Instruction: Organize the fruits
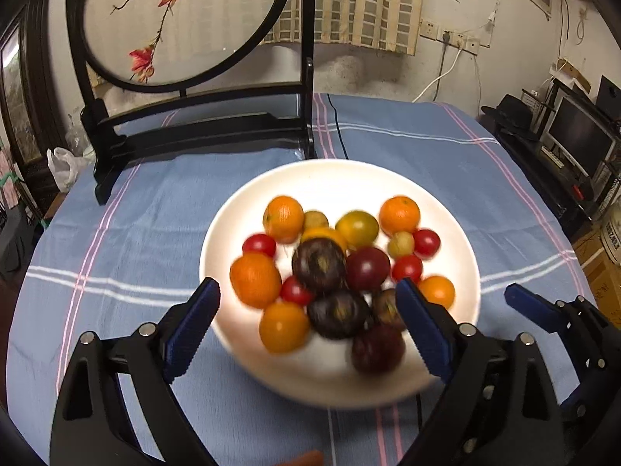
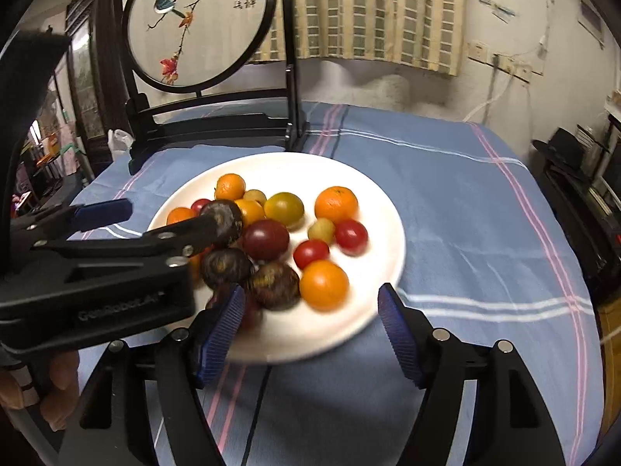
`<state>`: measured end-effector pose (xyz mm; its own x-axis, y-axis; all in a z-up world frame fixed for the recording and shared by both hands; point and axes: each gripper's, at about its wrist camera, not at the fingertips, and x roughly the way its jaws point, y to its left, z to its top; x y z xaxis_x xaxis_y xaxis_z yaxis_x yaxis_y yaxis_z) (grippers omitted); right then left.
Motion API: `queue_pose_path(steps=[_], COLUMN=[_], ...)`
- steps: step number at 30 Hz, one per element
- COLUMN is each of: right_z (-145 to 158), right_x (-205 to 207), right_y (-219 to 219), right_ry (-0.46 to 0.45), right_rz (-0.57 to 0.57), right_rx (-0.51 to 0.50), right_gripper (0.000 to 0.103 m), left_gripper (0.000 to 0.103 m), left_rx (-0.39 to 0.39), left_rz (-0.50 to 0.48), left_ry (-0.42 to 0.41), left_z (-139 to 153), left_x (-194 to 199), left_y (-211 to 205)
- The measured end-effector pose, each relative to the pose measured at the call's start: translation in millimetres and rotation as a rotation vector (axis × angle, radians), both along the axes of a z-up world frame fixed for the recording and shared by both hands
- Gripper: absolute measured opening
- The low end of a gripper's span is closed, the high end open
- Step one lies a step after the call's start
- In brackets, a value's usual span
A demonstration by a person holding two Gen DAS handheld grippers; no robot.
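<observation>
A white plate (image 1: 240,209) on the blue cloth holds several fruits: mandarins (image 1: 399,215), red cherry tomatoes (image 1: 259,244), dark purple fruits (image 1: 319,266) and a green-yellow tomato (image 1: 357,228). My left gripper (image 1: 308,287) hangs open over the plate's near side, pads clear of the fruit. In the right wrist view the same plate (image 2: 372,209) lies ahead. My right gripper (image 2: 310,291) stands open above the plate's near rim, holding nothing. The left gripper's blue pad (image 2: 103,211) reaches in from the left over the pile. One right gripper finger (image 1: 531,305) shows beside the plate.
A black-framed round embroidered screen (image 1: 186,23) stands at the table's back left, its foot (image 1: 104,178) on the cloth. A black cable (image 1: 337,132) runs across the striped blue tablecloth (image 1: 446,163). A hand (image 2: 58,384) holds the left gripper's grip.
</observation>
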<state>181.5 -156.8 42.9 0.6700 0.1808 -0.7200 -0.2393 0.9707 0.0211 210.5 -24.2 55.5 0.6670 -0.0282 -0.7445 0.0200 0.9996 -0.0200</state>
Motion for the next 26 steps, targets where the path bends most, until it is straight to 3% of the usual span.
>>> queue_pose_path(steps=[7,12,19,26], right_z=[-4.4,-13.6,-28.2,-35.0], right_x=[-44.1,-65.5,-75.6,-84.9], right_y=[-5.7,-11.6,-28.9,-38.3], right_ry=[-0.007,-0.037,0.028,0.056], right_rz=[-0.031,-0.053,-0.059,-0.062], right_rx=[0.0,-0.016,0.065,0.071], right_gripper=[0.093,0.094,0.094,0.096], left_gripper=[0.093,0.095,0.098,0.098], left_rx=[0.048,0.016,-0.014,0.016], left_rz=[-0.004,0.001,0.01,0.05], left_ry=[-0.023,-0.015,0.014,0.056], left_z=[-3.0,-9.3,-19.4,-36.9], left_x=[-50.8,-81.7,-107.3,-113.8], left_y=[-0.2,4.1,14.1,24.4])
